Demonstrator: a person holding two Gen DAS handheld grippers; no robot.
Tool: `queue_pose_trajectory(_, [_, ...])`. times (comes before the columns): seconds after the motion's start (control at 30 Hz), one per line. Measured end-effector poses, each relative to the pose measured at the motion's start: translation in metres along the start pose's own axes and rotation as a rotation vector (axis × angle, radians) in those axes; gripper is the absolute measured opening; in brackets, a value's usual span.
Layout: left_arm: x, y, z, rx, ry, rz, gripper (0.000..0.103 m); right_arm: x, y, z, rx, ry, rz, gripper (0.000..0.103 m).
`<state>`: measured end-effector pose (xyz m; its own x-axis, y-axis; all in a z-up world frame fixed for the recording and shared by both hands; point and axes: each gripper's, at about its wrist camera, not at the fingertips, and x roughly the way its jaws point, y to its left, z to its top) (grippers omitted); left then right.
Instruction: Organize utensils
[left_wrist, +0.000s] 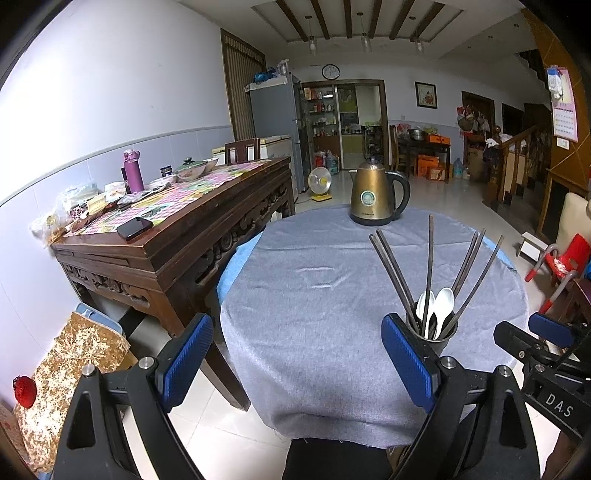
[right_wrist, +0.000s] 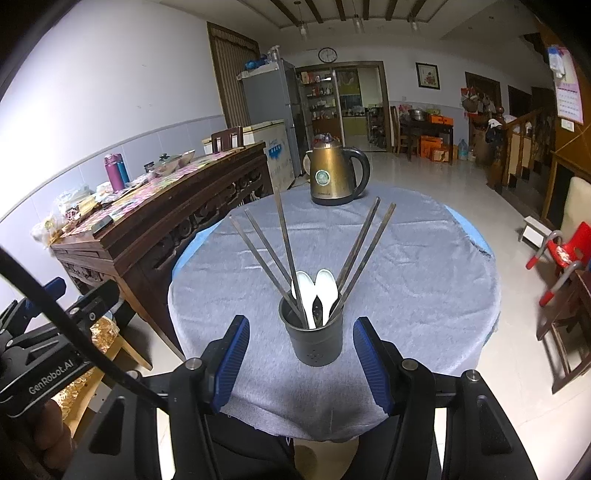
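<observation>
Blue ribbed pads frame both views, nearest the cameras. The right gripper (right_wrist: 301, 363) stands with its jaws apart on either side of the holder (right_wrist: 313, 338), clear of its wall and touching nothing; it looks lined up that way so the cup sits square between the pads, ready for a steadying grip if one is wanted. The left gripper (left_wrist: 295, 363) is spread wider over bare cloth (left_wrist: 314, 332), empty, with the holder just beyond its right pad (probably parked aside to leave the right hand room).

Next comes the holder itself, a dark cup upright on the grey cloth near the bench (right_wrist: 476, 258) edge closest to the person. Two white spoons (right_wrist: 314, 290) stand in it, bowls up, and dark chopsticks (right_wrist: 286, 243) lean outward against its rim in a fan, which is simply how long sticks settle in a short cup. No utensils lie loose on the cloth, so the sorting appears about finished.

Farther back on the same bench stands a brass-coloured kettle (right_wrist: 334, 173), well apart from the holder.
</observation>
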<state>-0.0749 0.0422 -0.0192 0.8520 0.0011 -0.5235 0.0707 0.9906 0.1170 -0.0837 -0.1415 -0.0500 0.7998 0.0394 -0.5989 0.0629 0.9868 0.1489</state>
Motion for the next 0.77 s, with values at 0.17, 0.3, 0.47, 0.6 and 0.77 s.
queue_pose_trajectory(0.17, [0.010, -0.004, 0.001, 0.003, 0.028, 0.003, 0.093, 0.011, -0.005, 0.001, 0.020, 0.018, 0.009, 0.063])
queue_pose_trajectory(0.3, [0.017, -0.007, 0.001, 0.009, 0.046, 0.006, 0.093, 0.018, -0.010, 0.000, 0.034, 0.030, 0.015, 0.062])
queue_pose_trajectory(0.47, [0.023, -0.012, 0.003, 0.017, 0.061, 0.005, 0.093, 0.027, -0.017, 0.001, 0.049, 0.039, 0.023, 0.063])
queue_pose_trajectory(0.6, [0.029, -0.015, 0.004, 0.021, 0.069, -0.008, 0.093, 0.029, -0.020, 0.000, 0.052, 0.038, 0.021, 0.063])
queue_pose_trajectory(0.77, [0.049, -0.013, 0.008, 0.002, 0.087, -0.035, 0.093, 0.035, -0.029, -0.001, 0.057, 0.041, 0.024, 0.062])
